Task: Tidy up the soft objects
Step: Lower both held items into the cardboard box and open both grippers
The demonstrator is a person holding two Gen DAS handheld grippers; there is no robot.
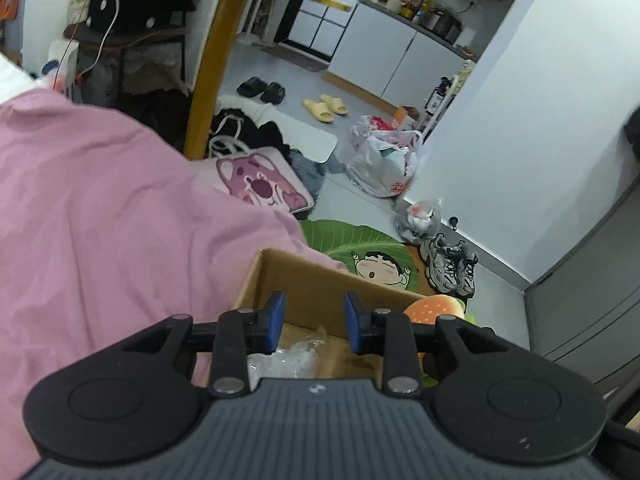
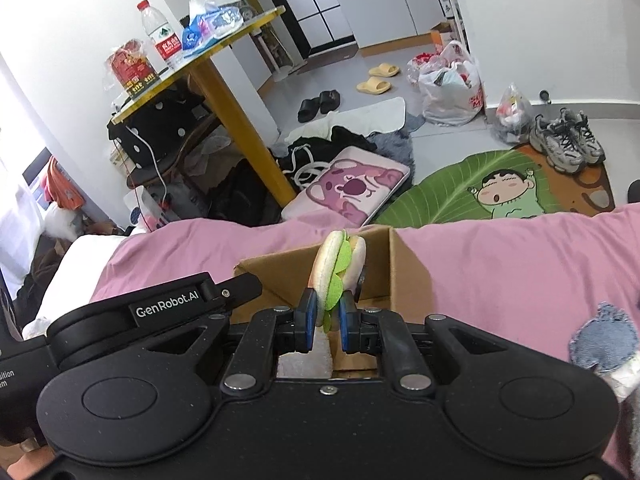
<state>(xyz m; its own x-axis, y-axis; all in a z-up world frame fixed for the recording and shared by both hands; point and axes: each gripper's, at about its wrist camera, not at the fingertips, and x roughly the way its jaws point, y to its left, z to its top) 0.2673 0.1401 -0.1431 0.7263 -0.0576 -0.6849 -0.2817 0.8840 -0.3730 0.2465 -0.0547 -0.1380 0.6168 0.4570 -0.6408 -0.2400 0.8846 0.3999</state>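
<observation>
Holding the plush burger (image 2: 339, 268) in my right gripper (image 2: 327, 322), I see its blue fingers (image 2: 306, 320) squeezed nearly together on the toy's green felt lettuce, with the buns standing on edge and rising just ahead of the fingertips. Directly beyond and below those fingers is the open cardboard box (image 2: 408, 276), which rests on the pink bedsheet (image 2: 500, 264); the burger hangs over the box's opening.

My left gripper (image 1: 314, 322) has its fingers (image 1: 275, 320) parted a little way, with nothing between them. They point down into the same cardboard box (image 1: 304, 276), where some crumpled clear plastic (image 1: 294, 354) lies on the bottom just below the fingertips. To the right of the left fingers, partly hidden behind the gripper's linkage, the orange bun of the plush burger (image 1: 434, 308) shows.

Past the box, on the floor ahead of both grippers, lies a green leaf-shaped rug (image 2: 472, 188) with a cartoon figure.
</observation>
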